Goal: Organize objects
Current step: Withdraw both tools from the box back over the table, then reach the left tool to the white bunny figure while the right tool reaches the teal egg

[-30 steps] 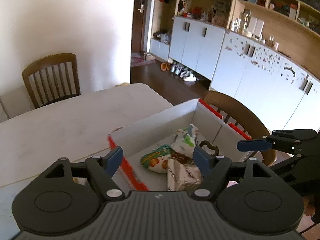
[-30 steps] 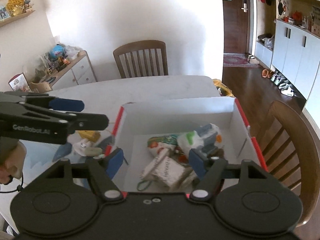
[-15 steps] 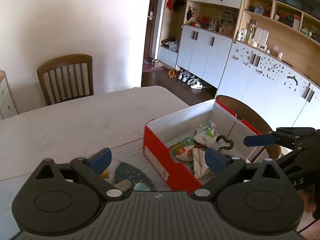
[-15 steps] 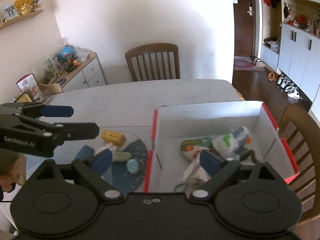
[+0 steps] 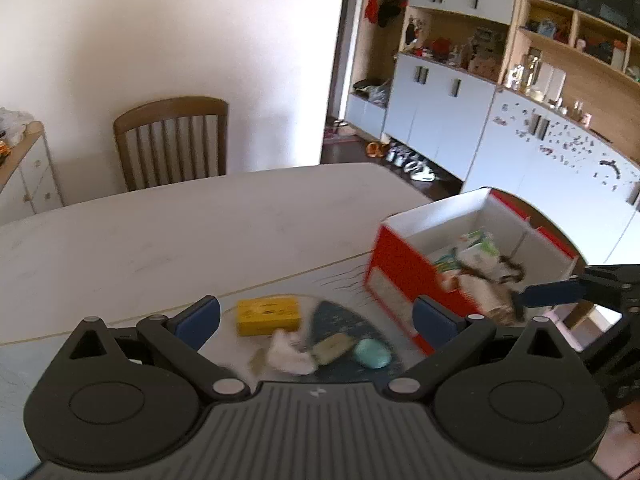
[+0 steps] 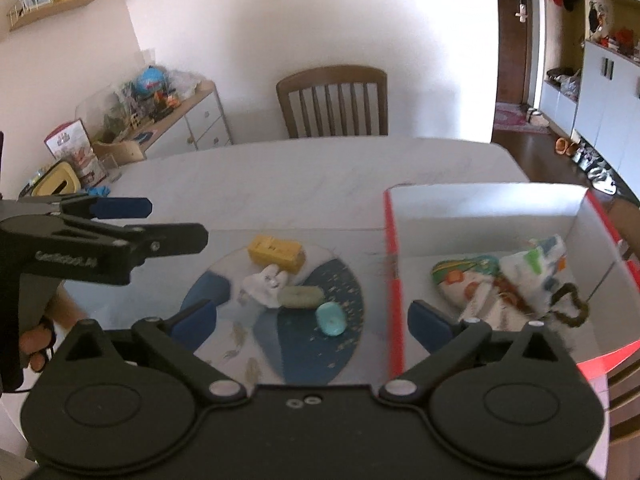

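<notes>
A red box with white inside (image 6: 480, 216) (image 5: 396, 264) stands on the white table and holds snack packets (image 6: 464, 280) and a dark hair tie (image 6: 572, 308). Left of it, on a round blue-and-white mat (image 6: 316, 352), lie a yellow block (image 6: 276, 252) (image 5: 267, 315), a white crumpled thing (image 6: 266, 286) (image 5: 288, 354), a beige bar (image 6: 300, 297) (image 5: 333, 347) and a teal oval (image 6: 330, 319) (image 5: 372, 353). My left gripper (image 5: 316, 316) is open and empty above the mat; it also shows in the right wrist view (image 6: 160, 222). My right gripper (image 6: 310, 322) is open and empty, over the mat's right part.
A wooden chair (image 6: 332, 100) stands at the table's far side, another (image 6: 624, 380) beside the box on the right. A low cabinet with clutter (image 6: 160, 120) is at the left wall. White cupboards and shelves (image 5: 500, 128) line the right wall.
Both grippers have swung left, from over the box to over the mat. The box has slid to the right of both views. Both stay open and empty.
</notes>
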